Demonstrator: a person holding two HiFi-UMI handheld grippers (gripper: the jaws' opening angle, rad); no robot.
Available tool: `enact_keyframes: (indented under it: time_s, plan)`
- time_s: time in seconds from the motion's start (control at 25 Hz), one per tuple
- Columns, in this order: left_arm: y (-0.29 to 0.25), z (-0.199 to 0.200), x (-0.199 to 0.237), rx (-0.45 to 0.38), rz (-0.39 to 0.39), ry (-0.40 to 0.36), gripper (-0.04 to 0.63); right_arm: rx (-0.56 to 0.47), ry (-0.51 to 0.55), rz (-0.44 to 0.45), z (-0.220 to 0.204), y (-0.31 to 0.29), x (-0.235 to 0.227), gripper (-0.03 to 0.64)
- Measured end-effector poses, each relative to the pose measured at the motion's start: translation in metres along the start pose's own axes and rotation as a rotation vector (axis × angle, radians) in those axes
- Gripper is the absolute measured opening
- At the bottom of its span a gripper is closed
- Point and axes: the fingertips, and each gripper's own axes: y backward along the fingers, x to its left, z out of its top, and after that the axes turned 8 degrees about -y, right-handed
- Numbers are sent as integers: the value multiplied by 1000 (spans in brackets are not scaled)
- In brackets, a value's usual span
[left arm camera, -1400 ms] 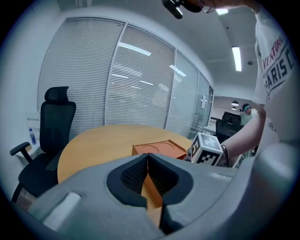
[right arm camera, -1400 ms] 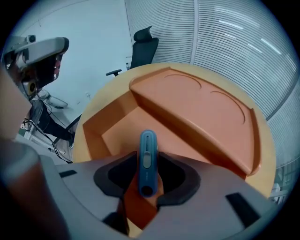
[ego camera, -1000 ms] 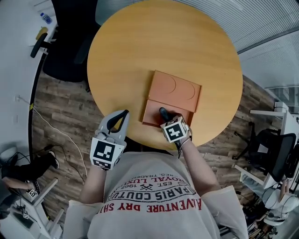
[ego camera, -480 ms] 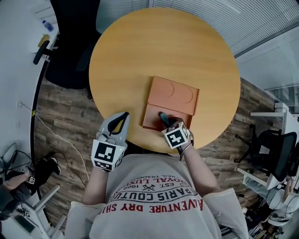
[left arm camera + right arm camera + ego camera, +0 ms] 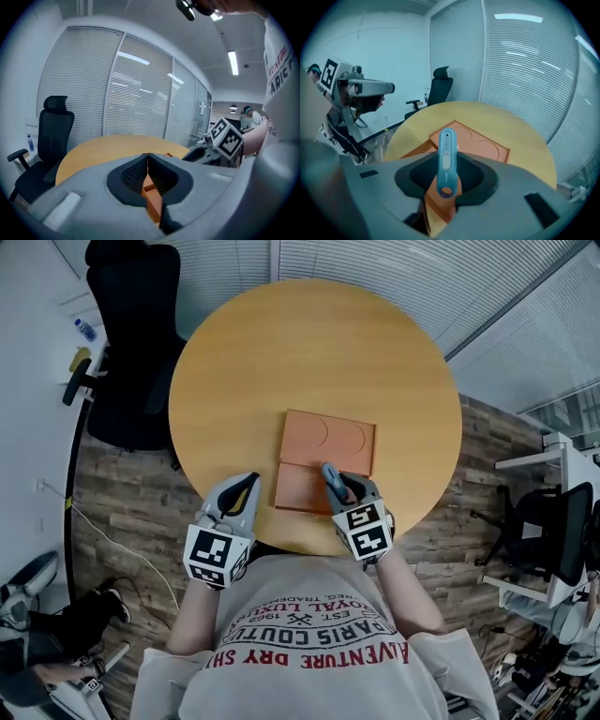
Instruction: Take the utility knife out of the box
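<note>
An orange box (image 5: 300, 491) lies open on the round wooden table (image 5: 309, 352), its lid (image 5: 328, 440) folded flat behind it. My right gripper (image 5: 337, 487) hangs above the box's near right corner, shut on a slim blue utility knife (image 5: 446, 159) that sticks out past the pads, clear of the box (image 5: 480, 144). The knife (image 5: 332, 477) shows as a dark-blue bar in the head view. My left gripper (image 5: 249, 480) is at the table's near edge, left of the box, jaws together at the tips (image 5: 148, 155) with nothing between them.
A black office chair (image 5: 131, 352) stands beyond the table's left side. Wood-look floor surrounds the table, with a cable on the left. Slatted blinds run along the far wall. The person's torso fills the bottom of the head view.
My right gripper has lifted up out of the box tray, carrying the knife with it and tilting more level. The left gripper rose slightly and stays shut.
</note>
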Motion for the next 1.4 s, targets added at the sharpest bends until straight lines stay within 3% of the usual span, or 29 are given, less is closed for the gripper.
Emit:
enact_keyframes:
  time_s: [0.68, 0.88, 1.4]
  plan:
    - [-29, 81, -36, -141, -100, -135, 11, -445, -116, -128, 92, 119, -43, 133]
    - [-36, 100, -45, -179, -115, -159, 11, -511, -215, -99, 100, 141, -49, 133]
    - [-40, 106, -47, -160, -108, -153, 11, -551, -185, -133, 104, 145, -51, 133]
